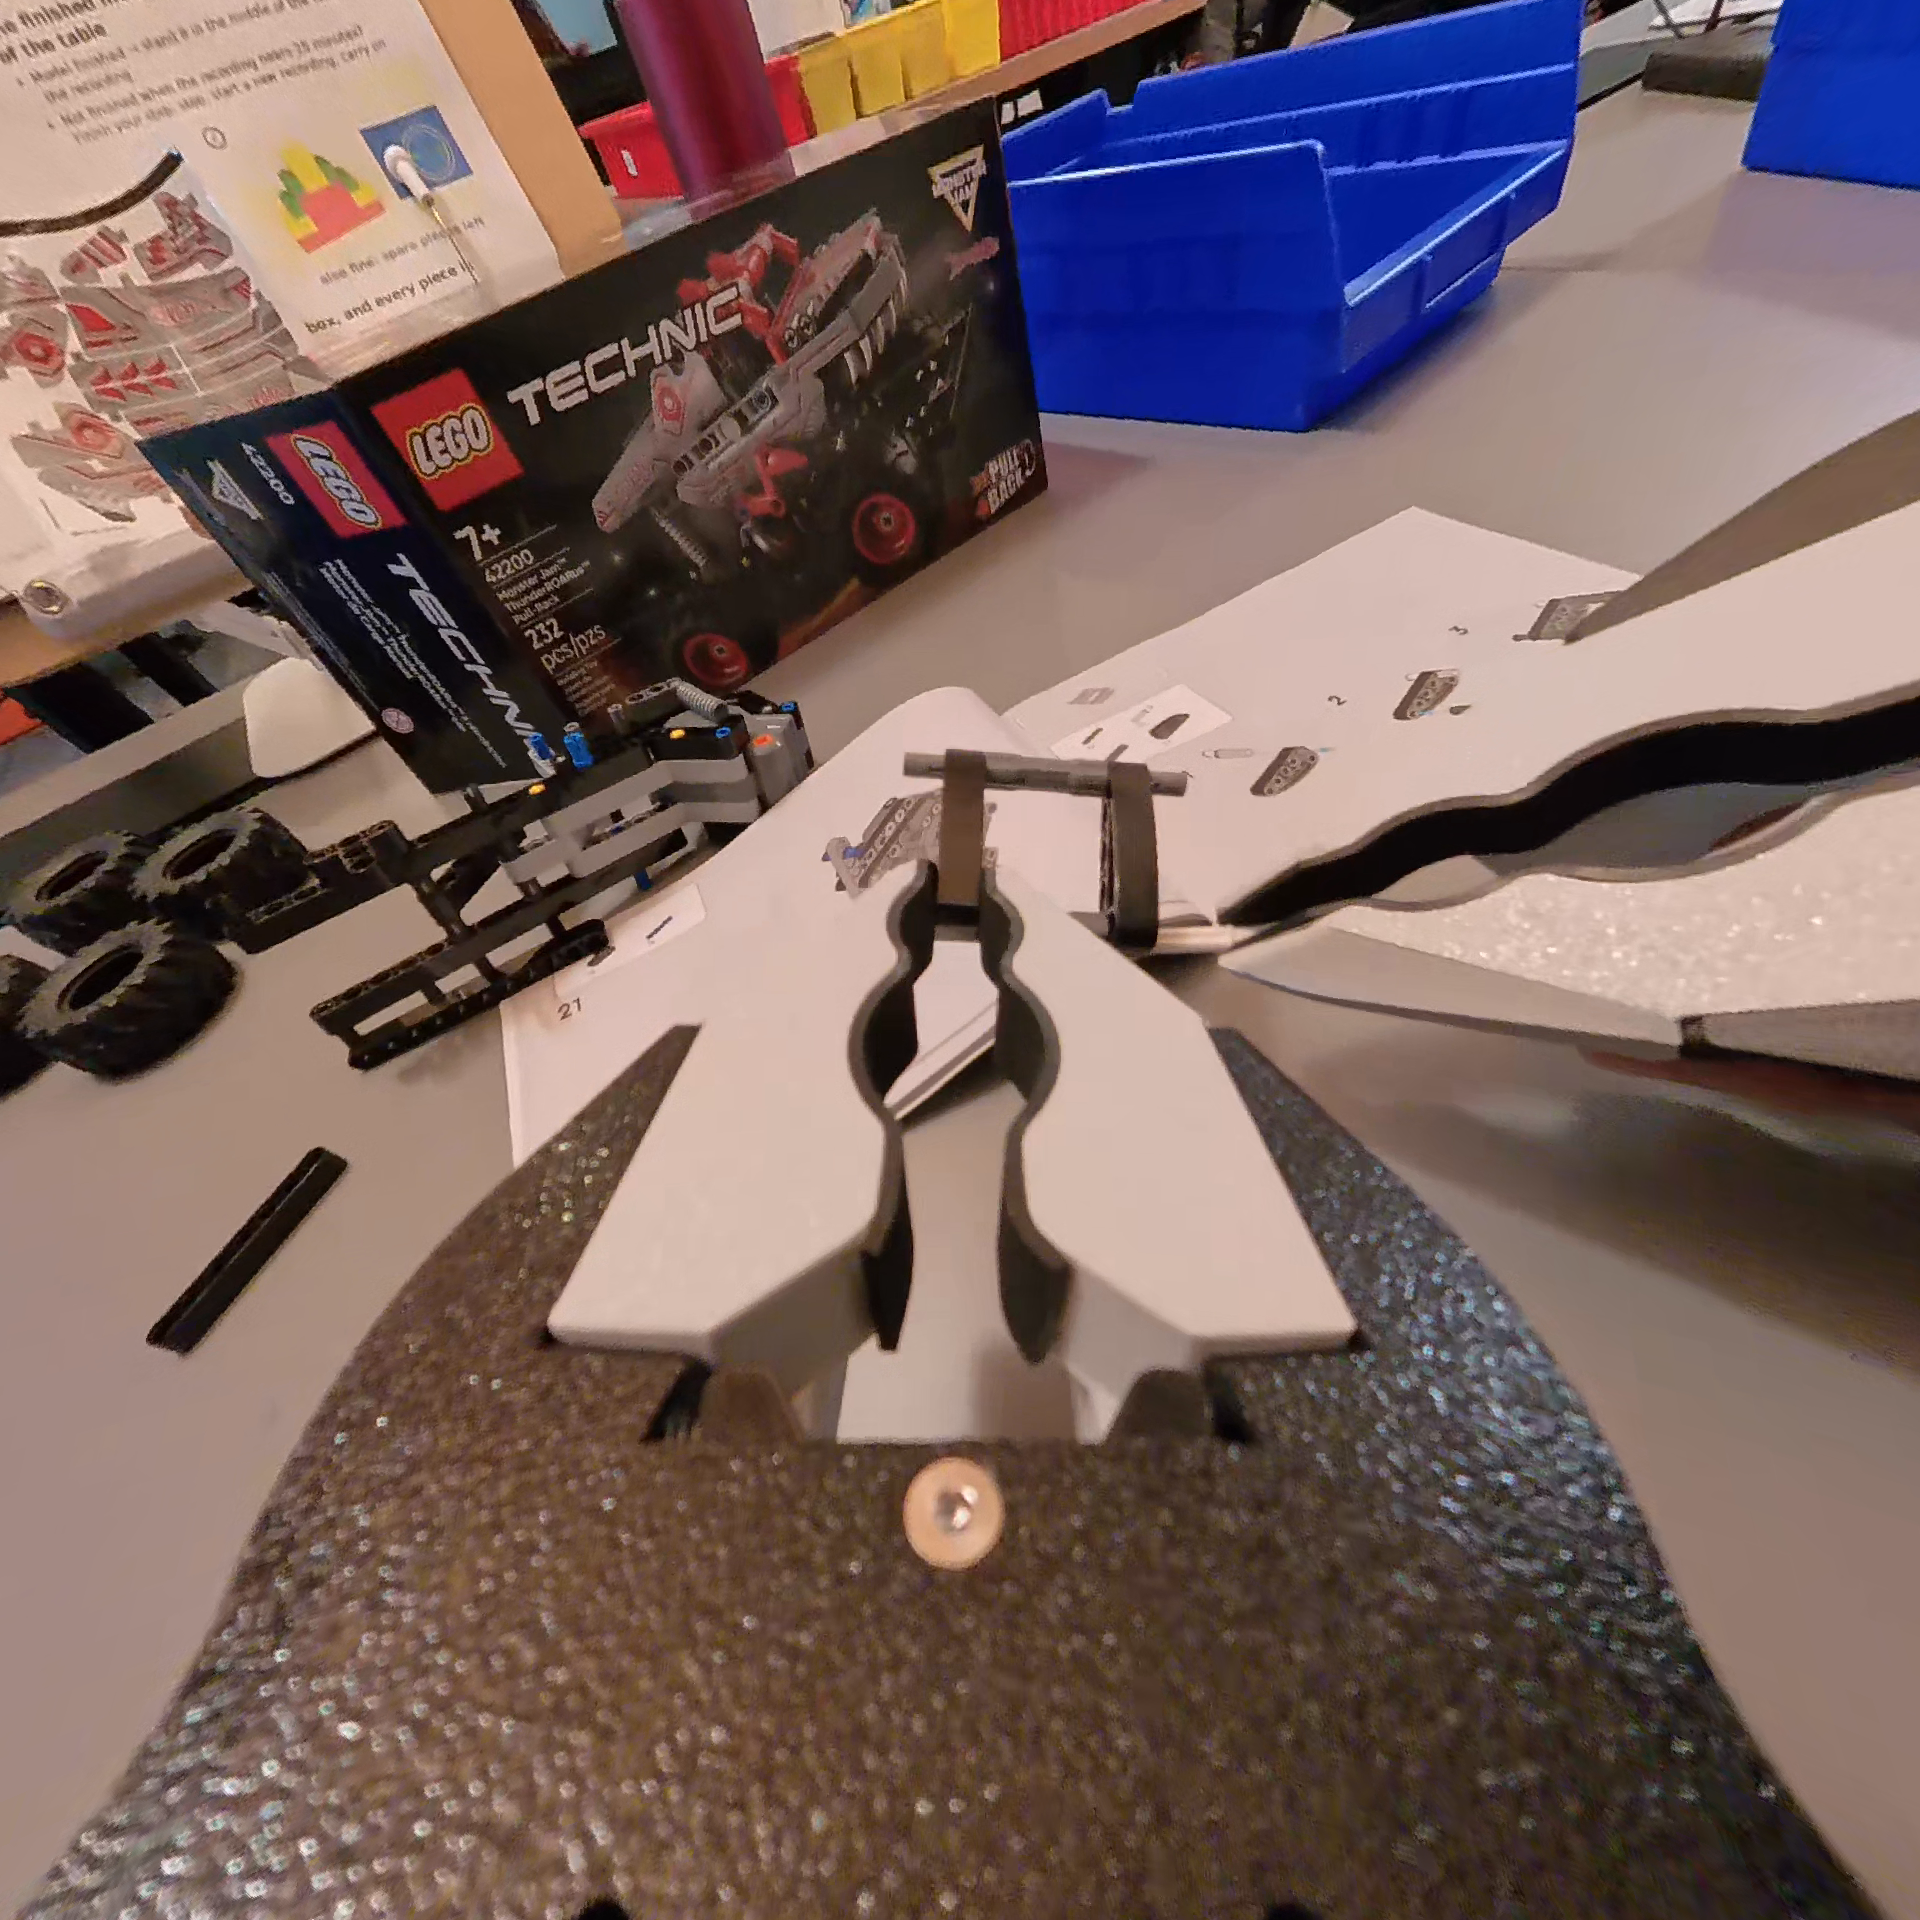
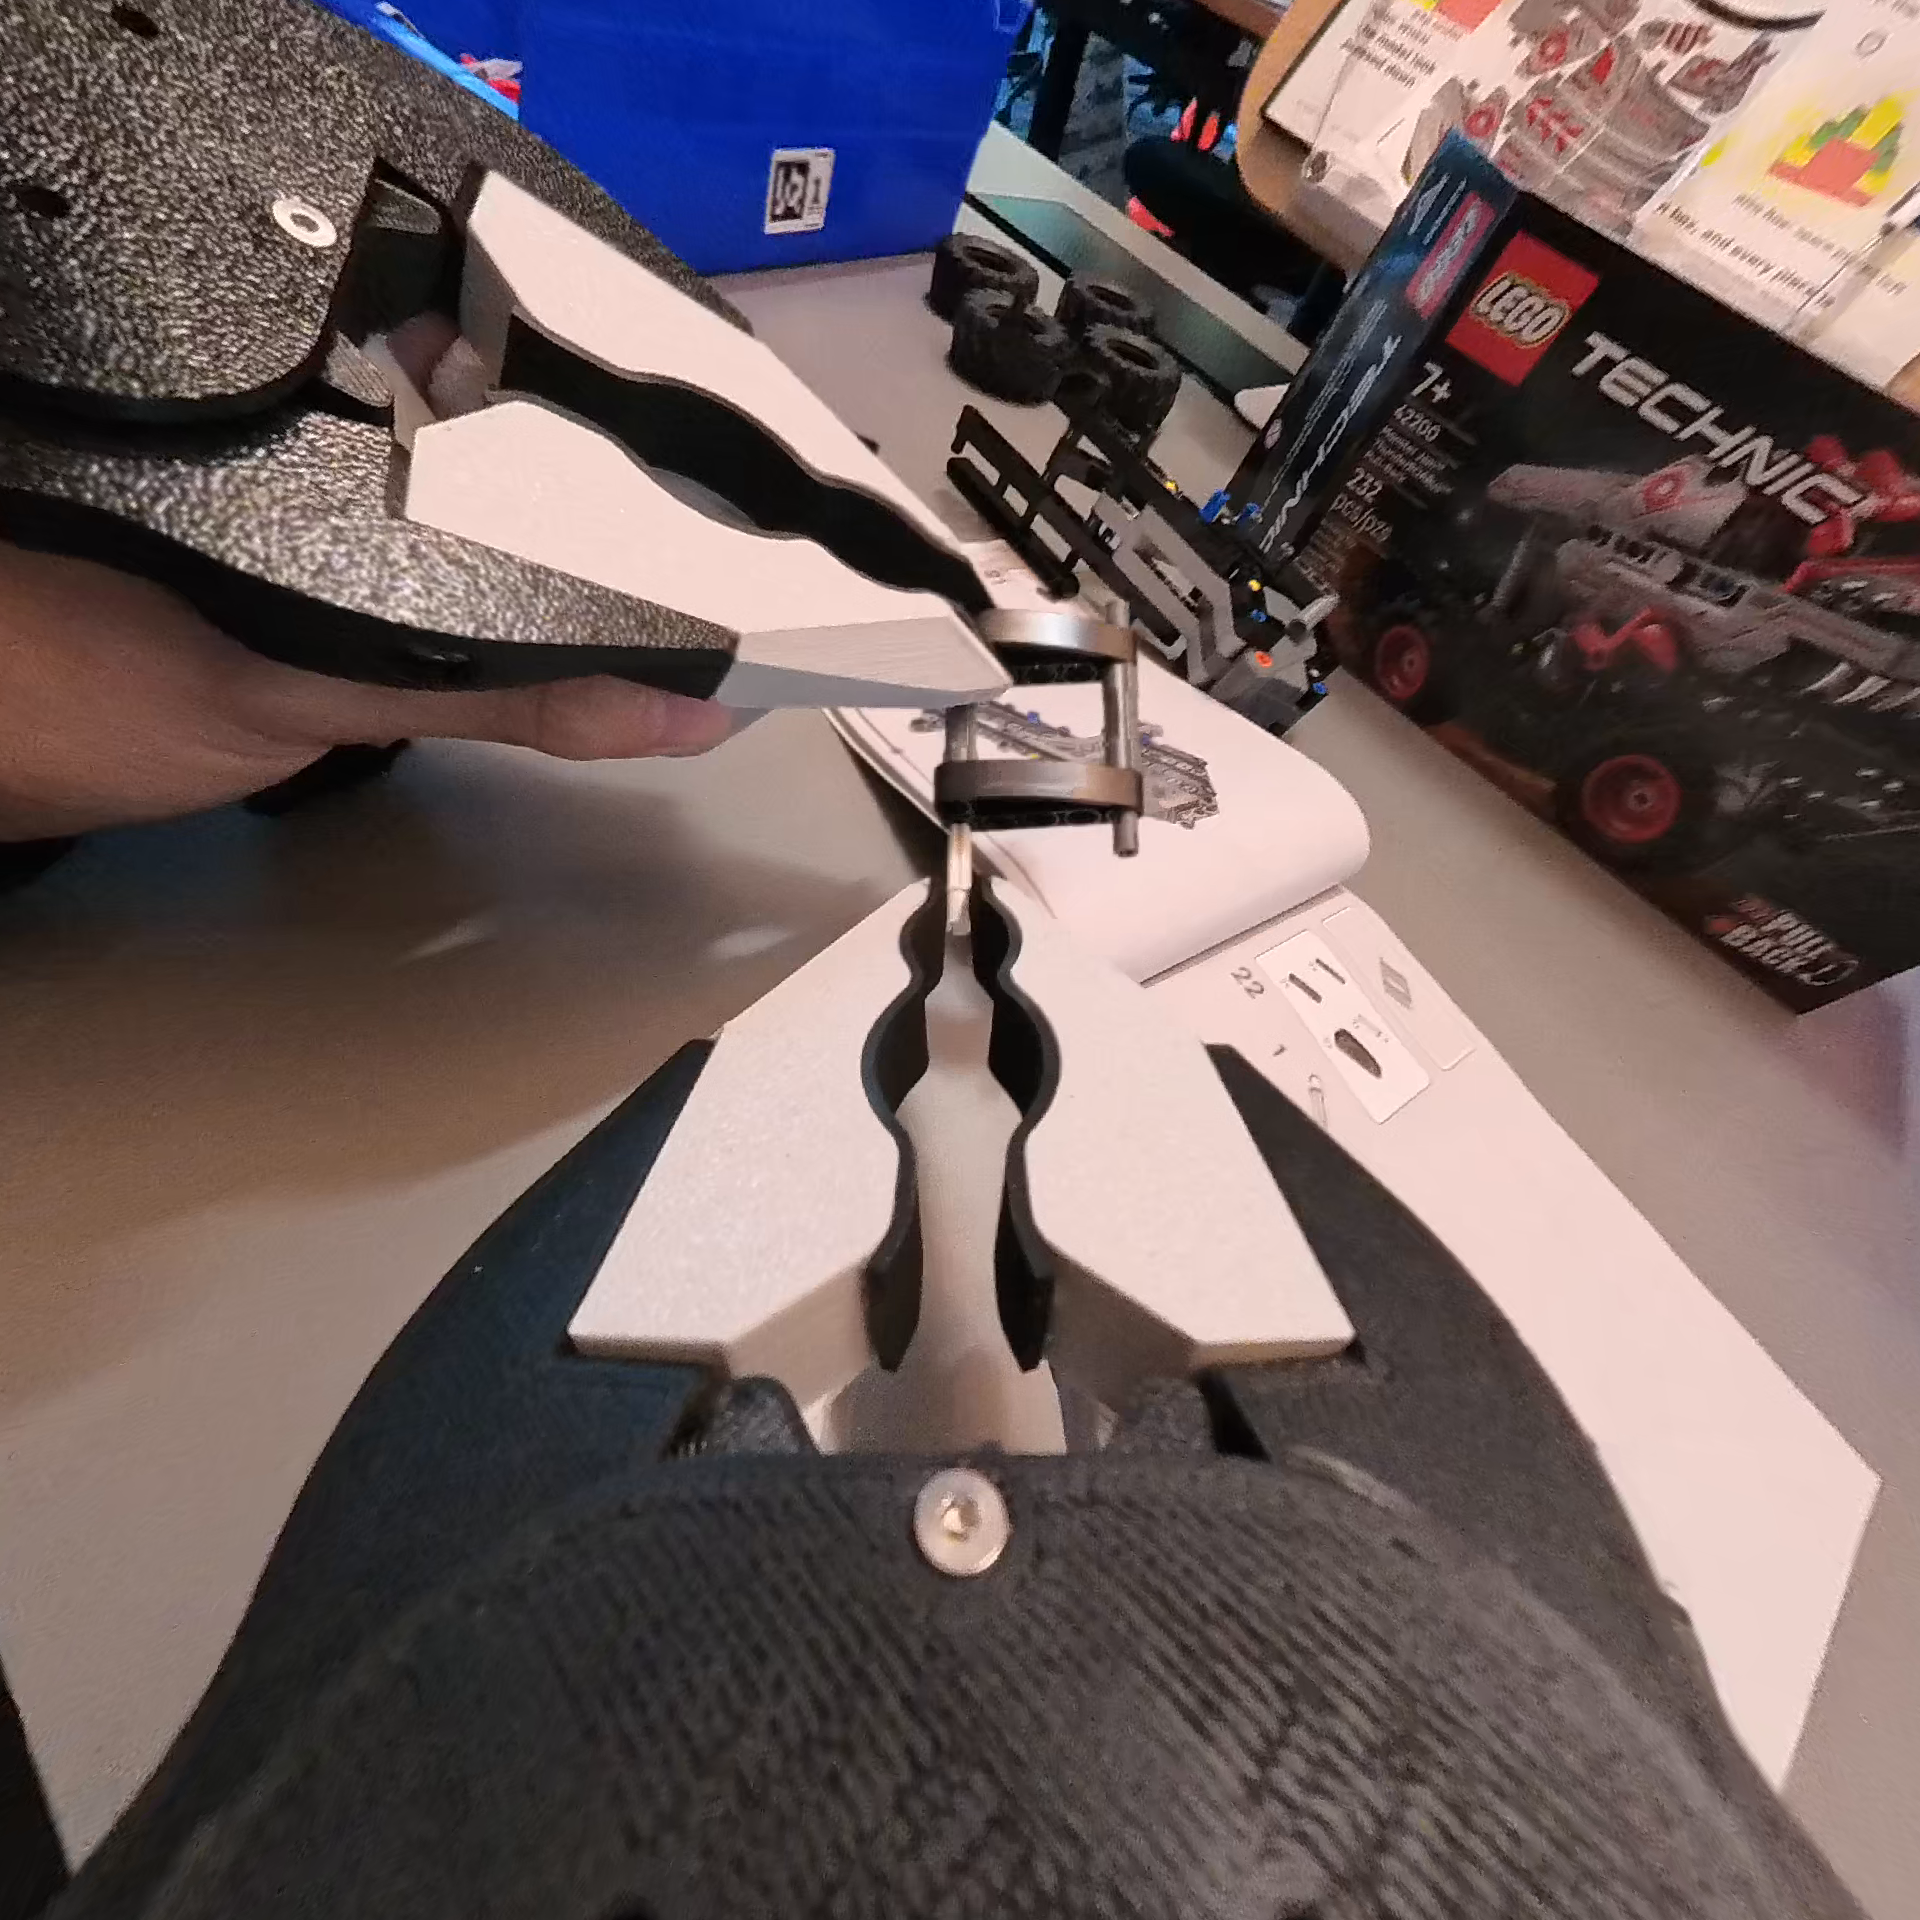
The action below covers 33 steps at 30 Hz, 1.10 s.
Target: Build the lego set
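Progress: we judge mid-build | chassis (image 1: pixel 540 862) partly built by box (image 1: pixel 665 499), tyres (image 1: pixel 114 935) loose | left gripper (image 1: pixel 958 902) pinches subassembly's (image 2: pixel 1049 727) beam | right gripper (image 2: pixel 961 914) pinches its pin, above manual (image 2: pixel 1278 821).

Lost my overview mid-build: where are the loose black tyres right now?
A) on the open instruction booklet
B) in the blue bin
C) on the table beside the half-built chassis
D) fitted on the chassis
C: the tyres sit clustered on the grey table next to the chassis, not mounted.
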Tool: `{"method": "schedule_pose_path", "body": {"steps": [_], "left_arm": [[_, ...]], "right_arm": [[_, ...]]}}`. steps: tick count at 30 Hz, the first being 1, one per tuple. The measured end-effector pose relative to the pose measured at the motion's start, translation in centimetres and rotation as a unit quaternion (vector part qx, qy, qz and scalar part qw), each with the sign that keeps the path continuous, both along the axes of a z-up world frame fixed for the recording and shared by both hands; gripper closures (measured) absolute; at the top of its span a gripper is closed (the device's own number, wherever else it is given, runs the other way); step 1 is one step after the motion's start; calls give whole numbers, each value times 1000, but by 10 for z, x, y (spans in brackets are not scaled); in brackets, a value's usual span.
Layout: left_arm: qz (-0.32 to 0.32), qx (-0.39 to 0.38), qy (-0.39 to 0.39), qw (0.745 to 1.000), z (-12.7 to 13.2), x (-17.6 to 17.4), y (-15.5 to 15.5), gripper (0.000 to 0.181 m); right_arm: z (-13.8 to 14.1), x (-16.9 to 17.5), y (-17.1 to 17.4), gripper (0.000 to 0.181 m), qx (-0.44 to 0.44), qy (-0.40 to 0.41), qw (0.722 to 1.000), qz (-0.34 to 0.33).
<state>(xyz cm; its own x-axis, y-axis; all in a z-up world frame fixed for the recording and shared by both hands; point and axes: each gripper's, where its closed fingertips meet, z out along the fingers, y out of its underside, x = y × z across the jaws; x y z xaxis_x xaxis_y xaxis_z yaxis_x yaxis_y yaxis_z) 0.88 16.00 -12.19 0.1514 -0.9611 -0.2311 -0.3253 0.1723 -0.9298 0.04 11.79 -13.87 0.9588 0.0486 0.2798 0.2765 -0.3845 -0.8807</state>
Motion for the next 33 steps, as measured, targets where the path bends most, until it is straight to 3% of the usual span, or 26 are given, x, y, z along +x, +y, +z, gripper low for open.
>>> {"method": "schedule_pose_path", "body": {"steps": [1,11,18,20,25,33], "left_arm": [[-1,6,-5,1000,2,1,0,176],[-14,10,-20,1000,5,3,2,176],[-23,-42,-1,999,-2,1,4,176],[-32,-68,-8,997,0,-1,5,176],[-52,-61,-52,995,13,-1,2,176],[-86,-38,-95,991,26,-1,-2,176]], "right_arm": [[2,0,0,178,6,-7,1000,-2],[6,3,3,179,29,-213,976,-37],[2,-2,5,179,15,-284,958,-31],[5,-4,5,179,26,-283,959,-25],[17,-3,2,179,70,-193,978,-24],[26,-4,-1,179,100,-166,981,-23]]}}
